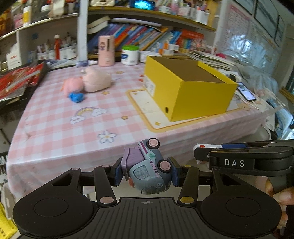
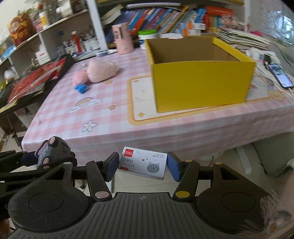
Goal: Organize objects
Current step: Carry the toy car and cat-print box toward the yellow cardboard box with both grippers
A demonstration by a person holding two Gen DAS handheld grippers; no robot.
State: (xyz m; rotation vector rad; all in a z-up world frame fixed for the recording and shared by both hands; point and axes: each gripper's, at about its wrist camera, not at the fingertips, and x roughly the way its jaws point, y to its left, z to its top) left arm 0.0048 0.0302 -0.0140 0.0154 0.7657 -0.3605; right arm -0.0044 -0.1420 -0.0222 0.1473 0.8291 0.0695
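yellow box (image 2: 200,86) open, visible inside empty

Soft daylight fills the room, brightest at the window (image 1: 257,42) on the right, where glare washes out the panes. Shadows under the yellow box (image 2: 200,77) are faint. Both fisheye views bow the shelves (image 1: 128,12) near the edges, and the background books (image 2: 156,16) look smeared.

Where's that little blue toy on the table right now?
The blue toy lies on the pink checked tablecloth, far left in both views, right against the pink plush toys and well left of the yellow box.
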